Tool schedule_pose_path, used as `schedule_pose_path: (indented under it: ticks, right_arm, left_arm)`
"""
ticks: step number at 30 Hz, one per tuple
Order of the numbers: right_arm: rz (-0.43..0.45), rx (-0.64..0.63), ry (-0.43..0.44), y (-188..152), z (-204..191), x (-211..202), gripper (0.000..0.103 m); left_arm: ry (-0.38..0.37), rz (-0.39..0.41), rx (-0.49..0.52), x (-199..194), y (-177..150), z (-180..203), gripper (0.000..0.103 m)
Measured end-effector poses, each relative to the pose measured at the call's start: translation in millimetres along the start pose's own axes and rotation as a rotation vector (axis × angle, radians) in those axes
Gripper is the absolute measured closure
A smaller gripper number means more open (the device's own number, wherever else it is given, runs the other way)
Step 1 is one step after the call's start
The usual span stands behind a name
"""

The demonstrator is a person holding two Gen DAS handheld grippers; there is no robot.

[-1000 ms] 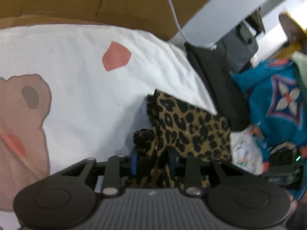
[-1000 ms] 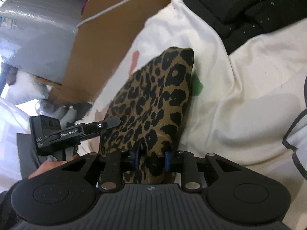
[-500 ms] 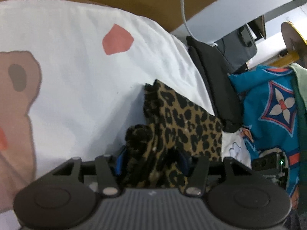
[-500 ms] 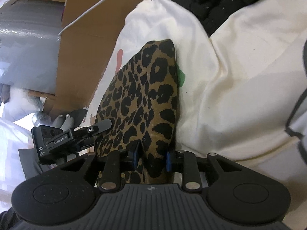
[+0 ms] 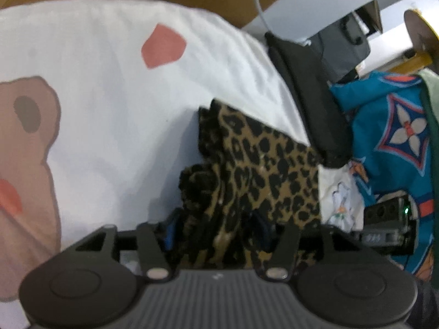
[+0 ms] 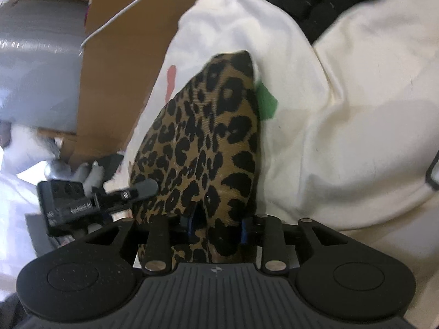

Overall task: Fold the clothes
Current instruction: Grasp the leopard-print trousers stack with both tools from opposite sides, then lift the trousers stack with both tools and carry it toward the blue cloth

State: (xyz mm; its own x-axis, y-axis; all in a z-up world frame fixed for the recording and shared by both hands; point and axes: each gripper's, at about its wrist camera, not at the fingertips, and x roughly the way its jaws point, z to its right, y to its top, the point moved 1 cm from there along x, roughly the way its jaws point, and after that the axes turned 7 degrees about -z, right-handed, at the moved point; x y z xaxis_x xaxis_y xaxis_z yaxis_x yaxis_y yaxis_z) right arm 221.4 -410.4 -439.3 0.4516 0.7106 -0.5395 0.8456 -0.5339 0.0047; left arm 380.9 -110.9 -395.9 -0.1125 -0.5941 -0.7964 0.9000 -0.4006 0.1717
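1. Bed sheet (image 5: 109, 115), white, printed with a brown bear and pink patches. It is spread wide as the working surface; a green patch is seen beside the garment in the right wrist view.

2. Cardboard panels (image 6: 129, 54), brown, standing behind the sheet, with a white cable (image 6: 131, 2) run across them.

3. Black folded garment (image 5: 310, 104), laid at the far edge of the sheet, touching the leopard piece at one corner.

4. Teal patterned cloth (image 5: 389, 137), to the right, off the sheet.

5. Leopard-print garment (image 6: 208, 148), the item being folded. It is laid on the sheet in a compact, several-layered bundle, with its near edge reaching in between both pairs of fingers. It is judged soft, light and limp, with stacked layers apt to slide apart; hold is best taken at the near corners, through all layers at once.

6. Left gripper (image 5: 216, 233): its jaws have just been opening and now stand well apart, with bunched leopard cloth between them, apparently no longer pinched.

7. Right gripper (image 6: 216, 227): set narrower, the blue fingers (image 6: 192, 223) closed against a fold of the leopard cloth, which is held.
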Motion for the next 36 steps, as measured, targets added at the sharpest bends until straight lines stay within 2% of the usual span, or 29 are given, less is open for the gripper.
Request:
schedule_pose_path:
  ticks: [1,3,5,8,12,19,23,36]
  right_arm:
    - [-0.002,0.015,0.007,1,2,0,0.072]
    - [-0.009,0.023,0.002,3,1,2,0.073]
    - [-0.009,0.021,-0.016,3,-3,3,0.08]
    - [-0.003,0.014,-0.039,4,-12,3,0.092]
    - [0.011,-0.012,-0.064,2,-28,-2,0.095]
    - [0.05,-0.076,-0.073,-6,-62,-26,0.096]
    - [0.071,-0.134,-0.091,-11,-84,-42,0.096]
    - [0.194,-0.304,-0.123,-20,-172,-123,0.096]
  left_arm:
    - [-0.013,-0.005,-0.006,1,1,-1,0.044]
    - [-0.033,-0.02,-0.027,1,4,-2,0.057]
    - [-0.025,-0.029,-0.013,-1,5,1,0.068]
    - [0.006,-0.027,-0.004,-8,6,13,0.074]
    - [0.055,0.002,0.037,-23,-1,36,0.076]
    - [0.11,0.099,0.039,-56,-21,66,0.077]
    - [0.141,0.118,0.07,-72,-24,87,0.078]
    - [0.147,0.258,0.134,-143,-25,165,0.078]
